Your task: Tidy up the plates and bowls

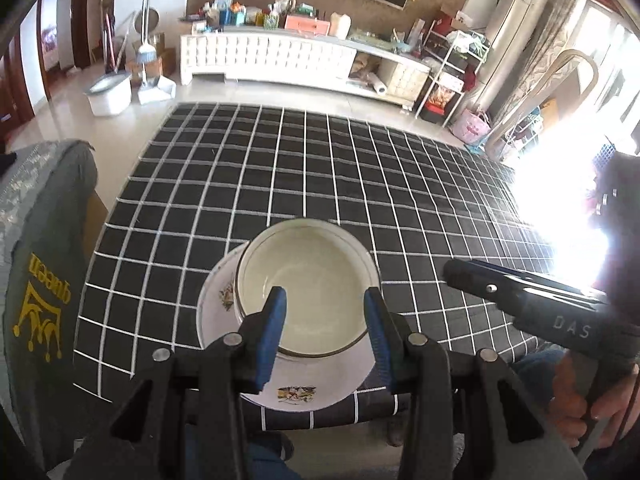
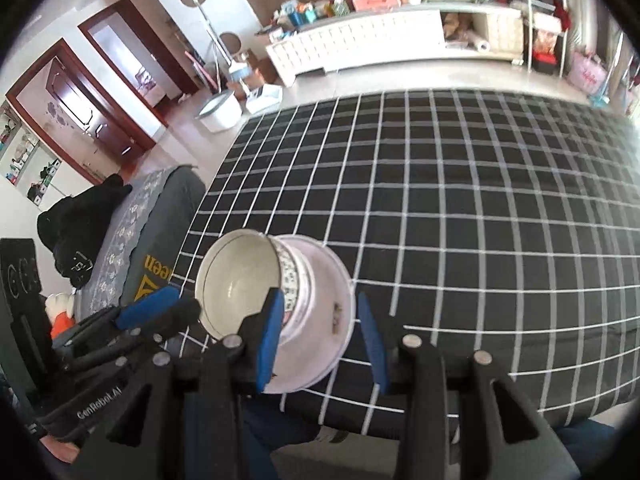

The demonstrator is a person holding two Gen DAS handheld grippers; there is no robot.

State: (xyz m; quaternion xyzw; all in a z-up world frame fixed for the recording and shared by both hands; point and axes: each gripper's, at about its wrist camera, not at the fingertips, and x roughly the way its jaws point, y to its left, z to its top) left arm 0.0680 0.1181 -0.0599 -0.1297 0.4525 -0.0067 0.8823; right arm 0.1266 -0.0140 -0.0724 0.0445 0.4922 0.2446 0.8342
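Observation:
A cream bowl [image 1: 306, 280] with a dark rim stands on a white plate [image 1: 216, 312] with flower prints, near the front edge of the checked table. My left gripper [image 1: 325, 332] is open, just above the bowl's near side, touching nothing. In the right wrist view the bowl [image 2: 236, 280] and the plate [image 2: 332, 304] appear tilted, and my right gripper [image 2: 320, 340] is open in front of them, empty. The left gripper [image 2: 160, 308] shows at the left there; the right gripper's black body [image 1: 520, 296] shows at the right of the left wrist view.
A black cloth with a white grid [image 1: 320, 176] covers the table. A grey chair cover with yellow print [image 1: 40, 272] stands at the table's left. A white cabinet [image 1: 280, 60] and a white bin [image 1: 108, 94] stand beyond on the floor.

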